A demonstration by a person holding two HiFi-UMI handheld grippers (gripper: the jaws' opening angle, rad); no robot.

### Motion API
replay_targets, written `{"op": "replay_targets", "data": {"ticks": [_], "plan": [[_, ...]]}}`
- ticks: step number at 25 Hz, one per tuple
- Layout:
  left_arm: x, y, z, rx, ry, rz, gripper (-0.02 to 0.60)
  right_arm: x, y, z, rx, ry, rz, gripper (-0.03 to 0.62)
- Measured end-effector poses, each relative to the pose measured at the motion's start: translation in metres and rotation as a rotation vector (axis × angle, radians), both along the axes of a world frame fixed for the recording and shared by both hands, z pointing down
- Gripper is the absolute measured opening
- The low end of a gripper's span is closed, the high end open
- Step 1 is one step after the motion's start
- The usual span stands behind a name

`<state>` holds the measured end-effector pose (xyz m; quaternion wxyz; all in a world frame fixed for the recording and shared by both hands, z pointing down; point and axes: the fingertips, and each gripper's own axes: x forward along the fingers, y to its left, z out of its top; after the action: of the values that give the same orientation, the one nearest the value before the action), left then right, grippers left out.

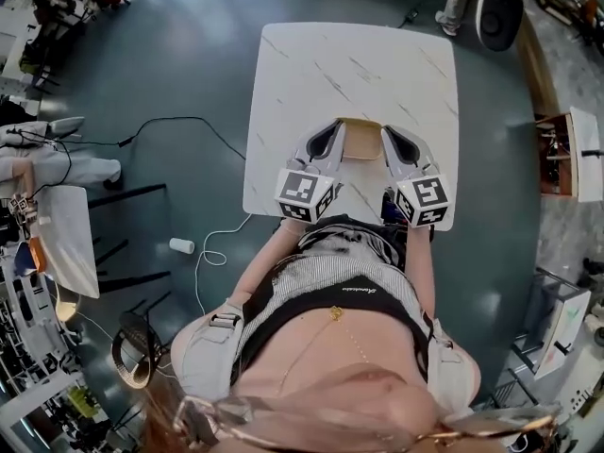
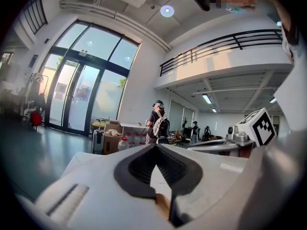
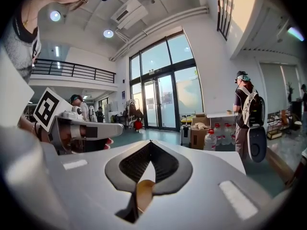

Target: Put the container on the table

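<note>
A shallow tan container (image 1: 361,140) is held between my two grippers, over the near half of the white marble table (image 1: 349,64). My left gripper (image 1: 334,136) grips its left edge and my right gripper (image 1: 391,138) its right edge. In the left gripper view the jaws (image 2: 154,150) are closed, with a strip of tan rim (image 2: 163,206) pinched low between them. In the right gripper view the gripper (image 3: 150,145) is shut the same way on a tan edge (image 3: 144,193). Whether the container touches the tabletop cannot be told.
The table's near edge lies just under the marker cubes (image 1: 304,194). On the grey floor to the left are cables (image 1: 189,125) and a small white cup (image 1: 181,245). A person (image 2: 158,123) with a backpack stands beyond cardboard boxes (image 3: 199,133) and water bottles.
</note>
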<state>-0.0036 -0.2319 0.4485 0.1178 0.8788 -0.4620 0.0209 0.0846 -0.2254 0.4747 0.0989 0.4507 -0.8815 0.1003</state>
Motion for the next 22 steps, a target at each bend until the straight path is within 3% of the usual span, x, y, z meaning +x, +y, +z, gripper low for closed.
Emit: {"op": "replay_targets", "data": {"ticks": [22], "plan": [[-0.003,0.005,-0.013,-0.004,0.002,-0.013,0.0,-0.014,0.004,-0.019,0.025,0.011,-0.037,0.025]]}}
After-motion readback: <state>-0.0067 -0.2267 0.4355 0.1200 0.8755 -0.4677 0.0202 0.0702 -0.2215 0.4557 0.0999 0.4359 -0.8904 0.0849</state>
